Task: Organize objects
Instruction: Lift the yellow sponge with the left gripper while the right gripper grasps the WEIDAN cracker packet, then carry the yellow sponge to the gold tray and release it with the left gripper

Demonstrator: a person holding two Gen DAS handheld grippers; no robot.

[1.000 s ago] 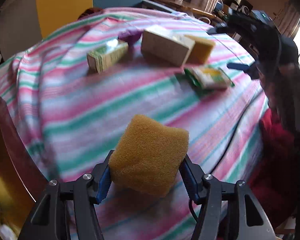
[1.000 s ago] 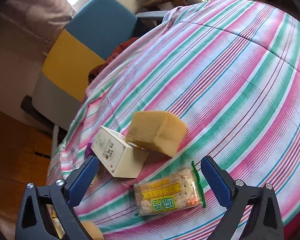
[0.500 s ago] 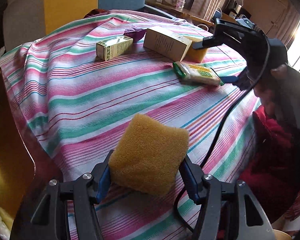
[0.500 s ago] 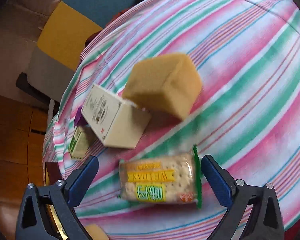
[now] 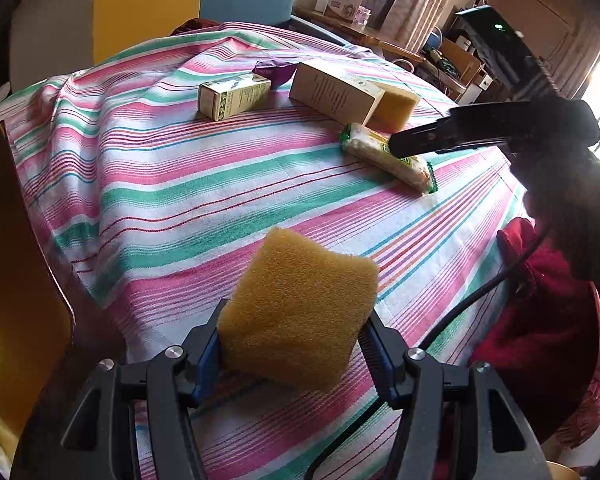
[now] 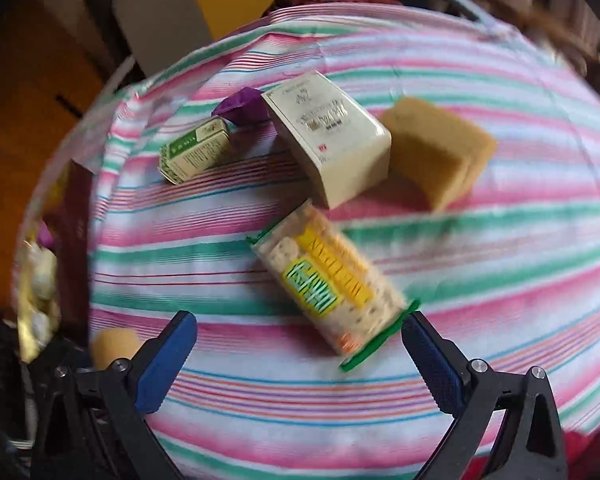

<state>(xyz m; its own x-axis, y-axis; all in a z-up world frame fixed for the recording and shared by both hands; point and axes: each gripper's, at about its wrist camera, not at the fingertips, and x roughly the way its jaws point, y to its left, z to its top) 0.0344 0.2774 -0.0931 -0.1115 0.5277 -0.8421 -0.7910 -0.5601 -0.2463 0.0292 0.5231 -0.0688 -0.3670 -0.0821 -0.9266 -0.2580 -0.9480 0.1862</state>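
My left gripper (image 5: 294, 346) is shut on a yellow sponge (image 5: 296, 308) and holds it above the near edge of the striped tablecloth (image 5: 160, 184). My right gripper (image 6: 298, 354) is open and empty, hovering just short of a cracker packet (image 6: 328, 276), which also shows in the left wrist view (image 5: 388, 156). Beyond the packet lie a cream box (image 6: 328, 136), a second yellow sponge (image 6: 436, 156), a small green box (image 6: 196, 148) and a purple wrapper (image 6: 242, 106). The held sponge (image 6: 112, 344) shows at the lower left of the right wrist view.
A blue and yellow chair (image 5: 188, 0) stands behind the table. A red cloth (image 5: 548, 320) lies at the right edge with a black cable (image 5: 460, 308) across it. A cluttered wooden shelf (image 5: 364, 32) stands at the back.
My right gripper swung over the table and came down toward the cracker packet, now framed between its open fingers. My left gripper kept the sponge and drew back slightly from the table.
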